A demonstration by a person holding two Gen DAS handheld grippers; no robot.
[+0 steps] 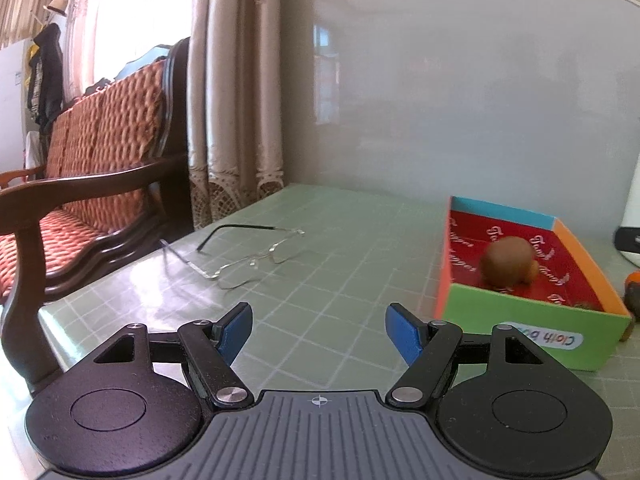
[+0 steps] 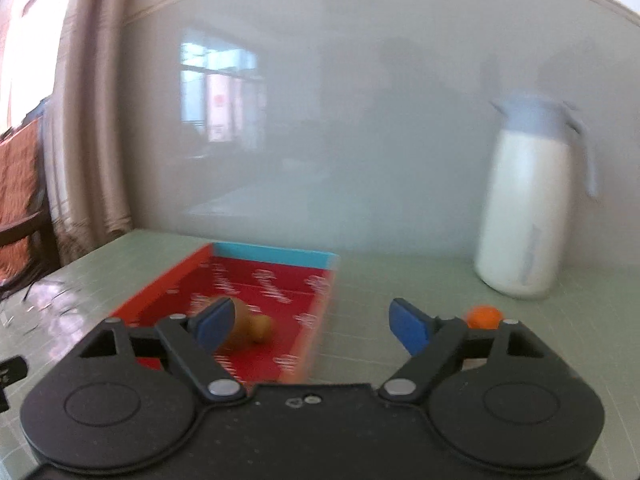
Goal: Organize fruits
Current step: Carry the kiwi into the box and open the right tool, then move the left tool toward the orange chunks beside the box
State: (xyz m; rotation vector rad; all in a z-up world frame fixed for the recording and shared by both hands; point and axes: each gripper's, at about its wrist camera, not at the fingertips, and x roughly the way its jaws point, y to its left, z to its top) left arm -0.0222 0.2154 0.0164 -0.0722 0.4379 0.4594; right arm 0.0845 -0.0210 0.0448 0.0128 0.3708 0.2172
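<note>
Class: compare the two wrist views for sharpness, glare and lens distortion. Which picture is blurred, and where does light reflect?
Left wrist view: mostly sharp, the eyeglasses crisp, the brown fruit in the box slightly soft; a window reflects on the glossy wall. Right wrist view: motion-smeared, with the box, orange fruit and white jug blurred; table glare at left. Both bend straight edges, fisheye-style.

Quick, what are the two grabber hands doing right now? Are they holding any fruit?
Left gripper: open, holding nothing, above the green mat.
Right gripper: open, holding nothing; brown fruit lies in the box.
</note>
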